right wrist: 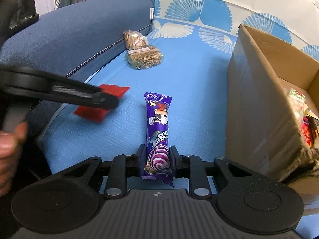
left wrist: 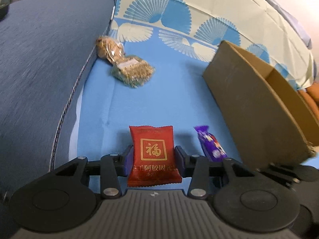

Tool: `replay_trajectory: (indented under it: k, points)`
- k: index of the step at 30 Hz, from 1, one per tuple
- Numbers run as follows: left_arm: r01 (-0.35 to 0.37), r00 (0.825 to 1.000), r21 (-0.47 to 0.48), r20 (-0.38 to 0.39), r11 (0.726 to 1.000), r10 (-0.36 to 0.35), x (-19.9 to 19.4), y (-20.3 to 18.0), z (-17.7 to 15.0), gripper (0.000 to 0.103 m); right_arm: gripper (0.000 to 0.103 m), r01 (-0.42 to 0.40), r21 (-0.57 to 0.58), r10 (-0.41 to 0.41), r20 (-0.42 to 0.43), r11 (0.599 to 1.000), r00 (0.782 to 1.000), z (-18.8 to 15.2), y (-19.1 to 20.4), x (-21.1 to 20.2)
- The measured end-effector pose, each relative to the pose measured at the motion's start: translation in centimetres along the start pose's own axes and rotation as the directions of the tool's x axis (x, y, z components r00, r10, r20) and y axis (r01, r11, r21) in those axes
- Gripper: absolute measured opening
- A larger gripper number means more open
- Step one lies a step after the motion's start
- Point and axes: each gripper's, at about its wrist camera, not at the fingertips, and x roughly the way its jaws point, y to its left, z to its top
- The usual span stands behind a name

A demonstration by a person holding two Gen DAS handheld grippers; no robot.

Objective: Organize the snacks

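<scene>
A red square snack packet with gold characters stands between my left gripper's fingers, and the pads press its two sides. The right wrist view shows that same left gripper blurred at the left, clamped on the red packet just above the blue seat. My right gripper is shut on the near end of a long purple snack bar, which lies lengthways on the seat. The purple bar also shows right of the red packet. An open cardboard box stands at the right.
Two clear bags of brown snacks lie far left on the seat, against the dark blue armrest. The box holds several packets. A fan-patterned cover drapes the backrest. A person's hand is at the left edge.
</scene>
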Motion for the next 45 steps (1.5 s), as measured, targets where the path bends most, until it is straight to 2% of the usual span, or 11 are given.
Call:
replay_trajectory:
  k: [3,12,17,36,41,45]
  points:
    - [0.028,0.999,-0.020,-0.028,0.999,-0.028,-0.3,0.1,-0.5,0.048,0.026,-0.008,0.007,0.008,-0.010,1.000,1.000,-0.2,-0.1,0.1]
    - [0.020,0.995,-0.075,-0.101,0.997,-0.028,1.8,0.6,-0.6,0.048,0.026,-0.027,0.027,0.028,-0.039,0.999,0.999,-0.7,-0.4,0.6]
    - [0.034,0.993,-0.083,-0.108,0.996,-0.043,2.0,0.8,-0.7,0.049,0.026,-0.040,0.026,0.041,-0.030,0.999,0.999,-0.8,-0.5,0.4]
    - [0.026,0.993,-0.053,-0.114,0.998,-0.032,2.3,0.2,-0.9,0.054,0.026,-0.026,0.023,0.027,-0.033,0.999,0.999,-0.9,-0.4,0.7]
    - [0.032,0.993,-0.035,-0.114,0.999,-0.036,2.4,-0.1,-1.0,0.062,0.026,-0.022,0.018,0.023,-0.033,1.000,0.999,-0.9,-0.2,0.8]
    - [0.017,0.993,0.025,-0.117,1.000,-0.014,2.4,-1.1,-1.0,0.067,0.026,-0.022,0.012,0.022,-0.040,1.000,0.999,-1.0,-0.2,0.9]
